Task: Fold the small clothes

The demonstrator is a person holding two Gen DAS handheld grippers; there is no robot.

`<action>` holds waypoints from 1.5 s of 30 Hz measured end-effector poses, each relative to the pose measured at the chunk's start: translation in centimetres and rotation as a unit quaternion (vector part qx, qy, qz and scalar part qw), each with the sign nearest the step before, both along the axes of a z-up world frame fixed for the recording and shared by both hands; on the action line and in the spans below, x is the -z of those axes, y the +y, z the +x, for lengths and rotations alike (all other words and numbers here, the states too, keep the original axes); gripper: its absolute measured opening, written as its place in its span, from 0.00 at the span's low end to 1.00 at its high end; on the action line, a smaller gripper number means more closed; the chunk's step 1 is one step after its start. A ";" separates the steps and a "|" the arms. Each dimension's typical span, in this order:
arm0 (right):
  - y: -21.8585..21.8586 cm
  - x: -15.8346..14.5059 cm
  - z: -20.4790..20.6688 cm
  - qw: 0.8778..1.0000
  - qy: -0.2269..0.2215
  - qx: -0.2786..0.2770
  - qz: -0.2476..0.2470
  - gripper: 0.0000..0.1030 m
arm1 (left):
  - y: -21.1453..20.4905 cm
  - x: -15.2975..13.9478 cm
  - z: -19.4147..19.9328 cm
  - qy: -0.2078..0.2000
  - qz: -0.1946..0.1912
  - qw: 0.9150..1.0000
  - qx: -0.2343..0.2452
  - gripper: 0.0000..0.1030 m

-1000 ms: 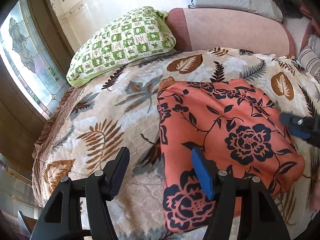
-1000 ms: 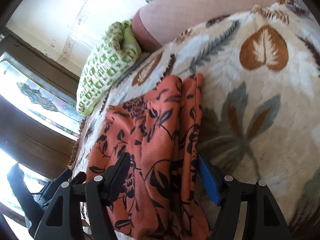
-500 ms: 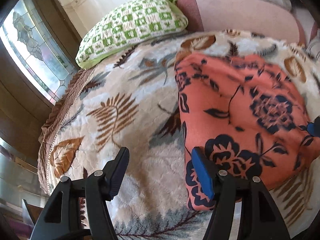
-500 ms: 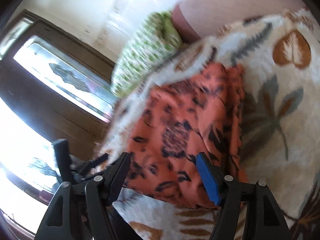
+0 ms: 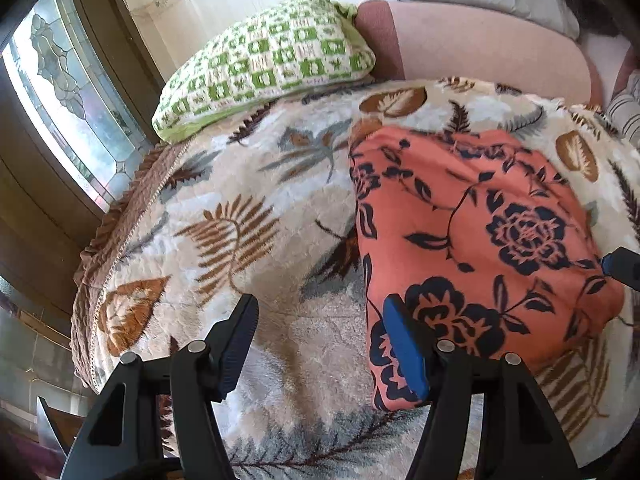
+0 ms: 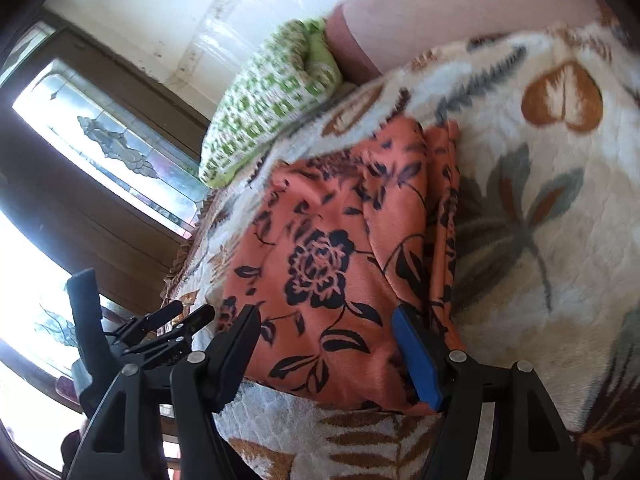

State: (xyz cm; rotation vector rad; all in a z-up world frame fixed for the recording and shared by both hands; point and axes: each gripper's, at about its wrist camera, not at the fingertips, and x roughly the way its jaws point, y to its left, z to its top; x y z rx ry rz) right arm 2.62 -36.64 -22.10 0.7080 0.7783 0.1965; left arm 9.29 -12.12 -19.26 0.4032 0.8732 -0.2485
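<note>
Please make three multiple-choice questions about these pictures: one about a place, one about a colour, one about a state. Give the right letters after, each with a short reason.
1. Where does the green checked pillow lie?
A. on top of the folded garment
B. at the head of the bed, apart from the garment
C. on the floor

2. What colour is the folded garment?
A. orange with dark flowers
B. plain white
C. green checked

3. How do the left tongs stand?
A. shut on the pillow
B. shut on the garment
C. open, holding nothing

Answers:
1 B: the pillow rests against the pink headboard, with leaf-patterned blanket showing between it and the garment.
2 A: the cloth is orange with dark flowers and vines.
3 C: the fingers stand wide apart with only blanket between them.
</note>
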 end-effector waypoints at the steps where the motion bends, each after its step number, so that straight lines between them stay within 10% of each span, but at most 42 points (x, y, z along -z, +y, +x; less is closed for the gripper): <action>1: 0.2 -0.5 -0.3 1.000 -0.009 0.000 -0.009 0.70 | 0.1 -0.5 -0.1 -0.004 -0.003 1.000 0.001 0.64; 22: 2.0 -8.4 -9.7 0.979 -0.080 0.131 -0.134 0.74 | 2.6 -8.7 -4.8 -0.093 -0.050 0.994 0.038 0.79; 45: 11.7 -13.4 -9.0 0.965 -0.130 0.083 -0.212 0.75 | 8.6 -11.4 -4.7 -0.112 -0.110 0.987 -0.017 0.82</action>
